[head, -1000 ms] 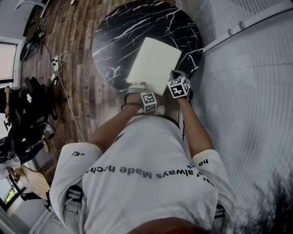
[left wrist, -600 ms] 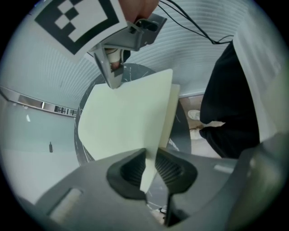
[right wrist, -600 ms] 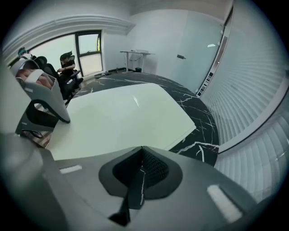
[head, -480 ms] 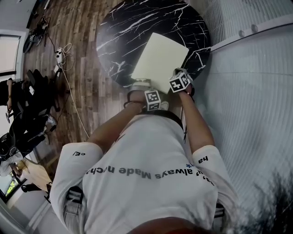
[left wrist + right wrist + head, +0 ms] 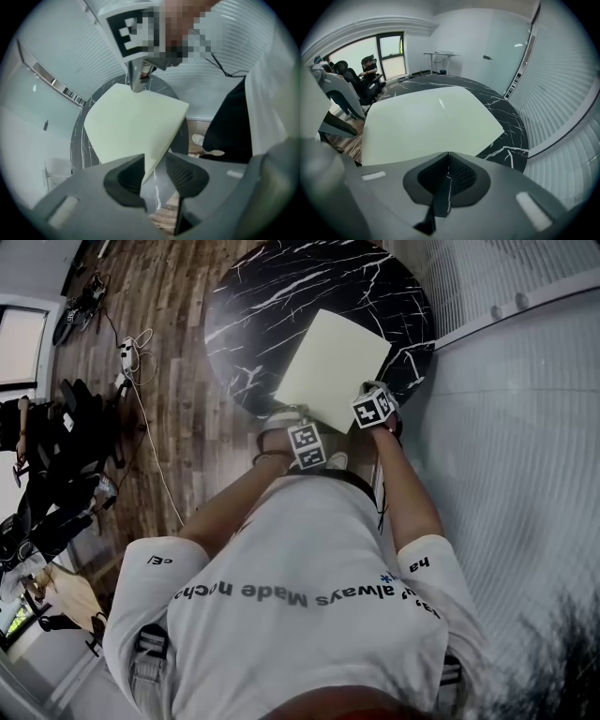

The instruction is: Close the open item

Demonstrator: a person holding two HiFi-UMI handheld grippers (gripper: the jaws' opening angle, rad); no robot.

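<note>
Grey jaws of my left gripper (image 5: 155, 158) stand apart at the near rim of the round black marble table (image 5: 281, 287), having just been opening. One corner of the pale yellow-green book (image 5: 333, 367) sits in the gap, with no squeeze on it. My right gripper (image 5: 449, 153) is farther along that same rim, with its jaws clamped together against the book's edge. I cannot tell whether they pinch the cover.

The book lies closed and flat on the near right part of the table, plain cover up, its near edge at the rim. The far half of the table shows bare marble with white veins.

Off the table's left side runs a wooden plank floor (image 5: 173, 399), with a white power strip (image 5: 127, 348) and its cable lying well apart from the table. Just beside the table's right side is a white ribbed wall (image 5: 506, 446). Beyond the table's far rim, in the right gripper view, dark office chairs (image 5: 347, 86) stand near a window (image 5: 389, 54), and a light desk (image 5: 440, 55) stands against the far wall.
</note>
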